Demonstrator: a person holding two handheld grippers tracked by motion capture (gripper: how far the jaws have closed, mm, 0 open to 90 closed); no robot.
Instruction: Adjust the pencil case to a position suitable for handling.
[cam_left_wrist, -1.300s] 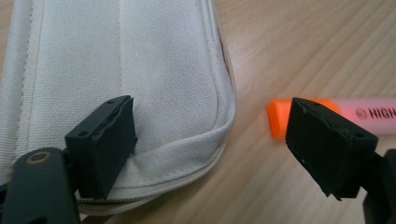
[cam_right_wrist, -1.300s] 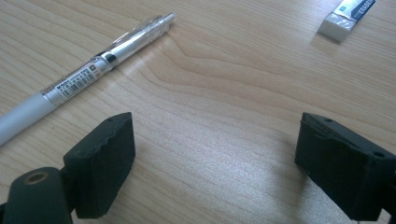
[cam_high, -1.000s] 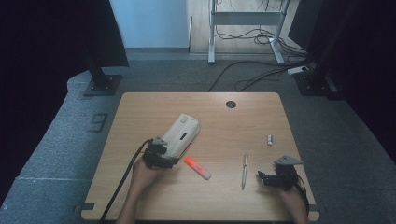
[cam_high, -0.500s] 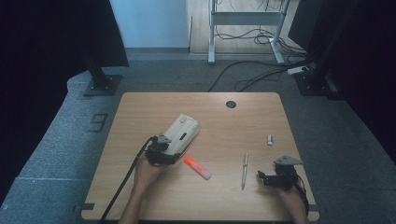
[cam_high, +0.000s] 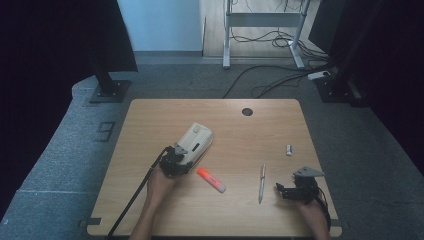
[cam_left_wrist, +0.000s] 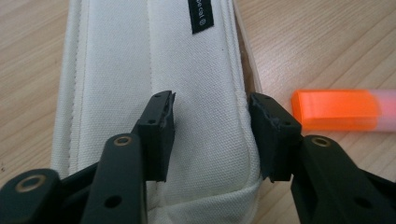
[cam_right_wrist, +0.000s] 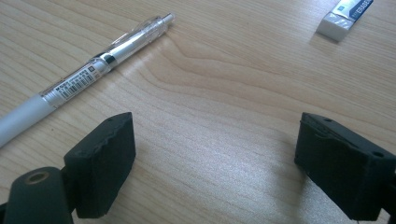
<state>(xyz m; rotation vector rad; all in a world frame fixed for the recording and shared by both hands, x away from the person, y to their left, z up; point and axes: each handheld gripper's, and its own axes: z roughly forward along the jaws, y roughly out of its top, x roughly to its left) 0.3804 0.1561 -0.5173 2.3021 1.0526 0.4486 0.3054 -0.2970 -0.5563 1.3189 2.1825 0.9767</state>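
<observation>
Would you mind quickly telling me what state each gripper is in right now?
Left gripper: open, jaws over the near end of the white pencil case, not clamped.
Right gripper: open wide, holding nothing, above bare table.

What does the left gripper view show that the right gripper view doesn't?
Left gripper view: a white fabric pencil case with a black label, the left gripper with its jaws open across the case's near end, and an orange highlighter lying beside the case.

Right gripper view: a clear and white ballpoint pen, a small white eraser, and the right gripper wide open over bare wood.

Shared: the light wooden table and black jaws rising from the bottom.
</observation>
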